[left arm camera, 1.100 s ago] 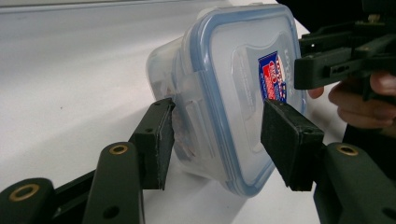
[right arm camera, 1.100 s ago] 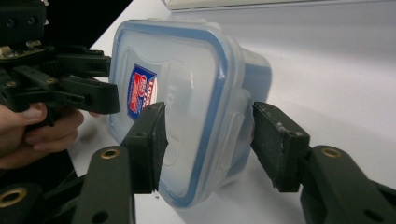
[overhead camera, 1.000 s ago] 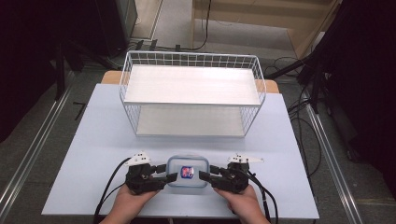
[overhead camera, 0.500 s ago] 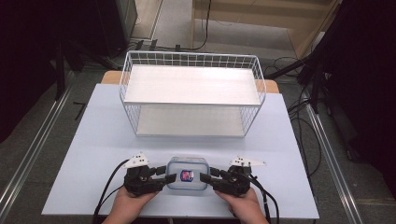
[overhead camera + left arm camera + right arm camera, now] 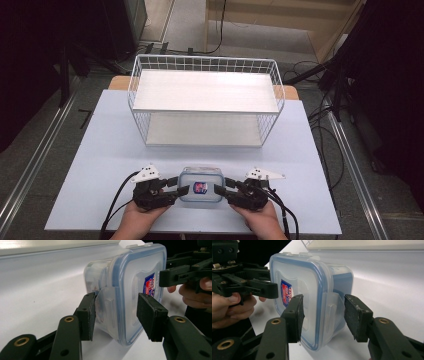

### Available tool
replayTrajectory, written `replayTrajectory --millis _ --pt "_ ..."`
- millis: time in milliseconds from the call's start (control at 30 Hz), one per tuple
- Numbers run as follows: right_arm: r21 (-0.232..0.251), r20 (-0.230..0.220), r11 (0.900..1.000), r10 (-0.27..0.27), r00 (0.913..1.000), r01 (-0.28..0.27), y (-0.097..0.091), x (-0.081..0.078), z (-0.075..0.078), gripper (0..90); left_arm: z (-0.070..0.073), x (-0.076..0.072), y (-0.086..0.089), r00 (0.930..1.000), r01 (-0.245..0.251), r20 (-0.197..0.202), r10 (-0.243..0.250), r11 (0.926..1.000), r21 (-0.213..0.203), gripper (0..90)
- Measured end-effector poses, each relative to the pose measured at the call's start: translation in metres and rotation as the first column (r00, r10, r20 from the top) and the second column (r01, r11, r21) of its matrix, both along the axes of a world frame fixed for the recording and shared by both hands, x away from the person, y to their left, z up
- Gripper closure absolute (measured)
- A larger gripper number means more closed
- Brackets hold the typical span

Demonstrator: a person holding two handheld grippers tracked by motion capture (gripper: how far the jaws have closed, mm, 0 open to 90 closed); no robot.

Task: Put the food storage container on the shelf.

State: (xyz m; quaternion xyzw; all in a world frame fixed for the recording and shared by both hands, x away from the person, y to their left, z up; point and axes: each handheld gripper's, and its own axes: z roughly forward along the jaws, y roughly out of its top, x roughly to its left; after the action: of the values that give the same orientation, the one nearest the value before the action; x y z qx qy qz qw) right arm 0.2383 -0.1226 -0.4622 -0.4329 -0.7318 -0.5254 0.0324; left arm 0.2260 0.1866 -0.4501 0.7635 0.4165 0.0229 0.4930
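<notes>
Near the front edge of the pale blue tabletop [image 5: 100,165] sat a clear rectangular plastic container with a blue-rimmed snap lid [image 5: 201,184]. The left gripper [image 5: 181,190] had its fingers [image 5: 86,315] closed onto the container's left side latch. The right gripper [image 5: 220,190] held its fingers [image 5: 293,317] around the right latch, one finger just apart. A white wire shelf rack [image 5: 205,102] stood towards the back edge.

White wire basket rack [image 5: 205,102] with two pale shelf boards stands at the far middle of the light blue tabletop [image 5: 95,165]; black cables [image 5: 320,120] lie on the floor beside the right edge.
</notes>
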Motion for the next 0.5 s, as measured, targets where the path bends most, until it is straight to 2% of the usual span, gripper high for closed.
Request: replayTrajectory --millis 167,300,400,500 --pt "0.002 0.044 1.0000 -0.008 0.9990 0.008 -0.001 -0.002 0.005 52.1 0.006 -0.003 -0.001 0.9989 -0.004 0.047 0.004 1.0000 0.005 51.2" --pt "-0.008 0.101 0.9999 -0.014 0.9948 0.015 0.000 -0.004 0.013 51.9 0.011 -0.005 -0.003 0.9970 -0.009 0.077 0.008 1.0000 0.002 51.2" --pt "-0.010 0.132 0.9998 -0.013 0.9912 0.014 -0.001 -0.005 0.017 52.0 0.015 -0.007 -0.004 0.9942 -0.011 0.107 0.010 0.9999 0.007 51.2" --pt "-0.009 0.172 0.9999 -0.012 0.9851 0.014 -0.001 -0.007 0.023 51.9 0.021 -0.010 -0.004 0.9886 -0.014 0.150 0.013 0.9999 0.002 51.2"
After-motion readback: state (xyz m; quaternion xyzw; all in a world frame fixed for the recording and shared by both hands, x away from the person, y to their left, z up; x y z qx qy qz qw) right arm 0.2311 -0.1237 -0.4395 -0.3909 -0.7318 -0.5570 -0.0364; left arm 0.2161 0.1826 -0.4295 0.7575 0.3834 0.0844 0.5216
